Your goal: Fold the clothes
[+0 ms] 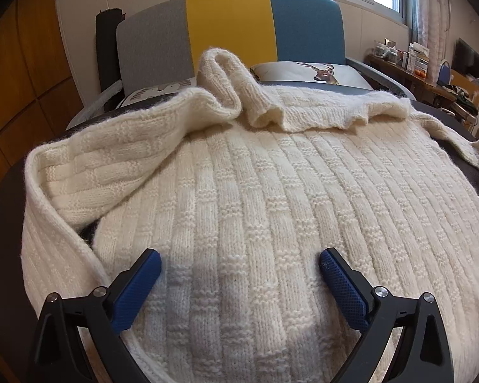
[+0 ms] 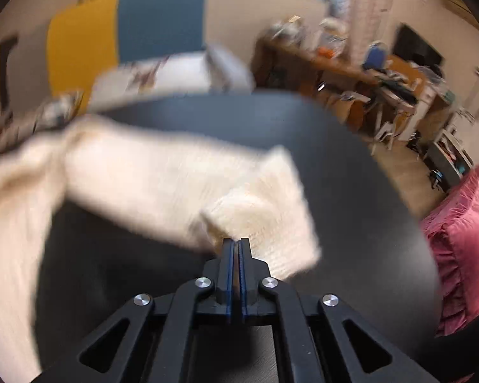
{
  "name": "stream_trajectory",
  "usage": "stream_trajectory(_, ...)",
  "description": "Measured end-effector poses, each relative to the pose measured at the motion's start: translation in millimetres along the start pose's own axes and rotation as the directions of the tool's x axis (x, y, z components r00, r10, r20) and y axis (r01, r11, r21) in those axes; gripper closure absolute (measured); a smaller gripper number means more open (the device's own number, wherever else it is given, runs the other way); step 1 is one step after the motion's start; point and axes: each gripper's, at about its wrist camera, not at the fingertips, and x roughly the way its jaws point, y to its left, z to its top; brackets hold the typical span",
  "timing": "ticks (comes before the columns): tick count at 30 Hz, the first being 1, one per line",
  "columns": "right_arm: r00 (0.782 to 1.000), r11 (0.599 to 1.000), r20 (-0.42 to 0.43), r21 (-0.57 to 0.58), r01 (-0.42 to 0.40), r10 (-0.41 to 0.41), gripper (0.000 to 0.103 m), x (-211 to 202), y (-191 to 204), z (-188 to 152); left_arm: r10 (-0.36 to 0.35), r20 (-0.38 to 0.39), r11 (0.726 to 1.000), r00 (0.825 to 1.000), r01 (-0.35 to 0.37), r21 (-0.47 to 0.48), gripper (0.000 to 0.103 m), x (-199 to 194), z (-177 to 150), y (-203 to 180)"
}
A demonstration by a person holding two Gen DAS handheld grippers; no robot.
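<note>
Between the spread blue pads of the left tool (image 1: 239, 260), released and gripping nothing, lies the ribbed body of a cream knitted sweater (image 1: 258, 198). It covers most of the dark bed surface (image 1: 3, 210) in the left wrist view. From the tool toward 10 o'clock one sleeve (image 1: 89, 159) is folded back over the body. Toward 12 o'clock the far part of the sweater is bunched into a raised fold (image 1: 226, 76). Beyond it, at 12 o'clock, stands a headboard (image 1: 230, 28) in grey, yellow and blue panels, with a pillow (image 1: 306, 71) printed with a deer in front of it. At 2 o'clock a wooden desk (image 1: 408, 76) carries small clutter too small to tell apart.

The right wrist view is blurred. The right tool (image 2: 236, 242) is clenched on the end of a sleeve (image 2: 265, 210), its pads pressed together with cream knit between them. That sleeve runs from the tool toward 10 o'clock, lifted above the dark bed surface (image 2: 335, 166), to the rest of the sweater at the left edge. Only this view shows a pink ruffled cushion (image 2: 463, 242) at 3 o'clock, and open bed surface at 12 o'clock. The left view alone shows the sweater's knit pattern sharply.
</note>
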Motion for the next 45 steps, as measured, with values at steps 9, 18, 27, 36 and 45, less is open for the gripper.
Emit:
stream_trajectory(9,0.983,0.948,-0.141,0.279,0.155,-0.119,0.08,76.3,-97.5,73.8,0.004,-0.002,1.0,1.0,-0.004,-0.003,0.001,-0.2,-1.1,-1.5)
stream_trajectory(18,0.938,0.889,0.145,0.39,0.238,-0.315,0.076,-17.0,-43.2,34.9,0.019,-0.009,1.0,1.0,-0.019,0.004,0.0,-1.7,0.0,-3.0)
stream_trajectory(27,0.764,0.778,-0.183,0.011,-0.628,0.619,0.076,3.1,204.9,21.8,-0.049,-0.043,0.996,0.998,0.046,-0.079,0.004,18.3,39.1,5.4)
stream_trajectory(36,0.53,0.582,-0.247,0.436,-0.686,0.811,0.076,60.0,282.5,22.2,-0.175,-0.08,0.963,0.981,0.153,-0.223,0.004,52.0,102.4,20.2)
stream_trajectory(45,0.523,0.558,-0.221,0.488,-0.671,0.823,0.092,71.9,305.4,34.9,-0.207,-0.142,0.944,0.968,0.16,-0.287,0.044,93.6,138.5,24.8)
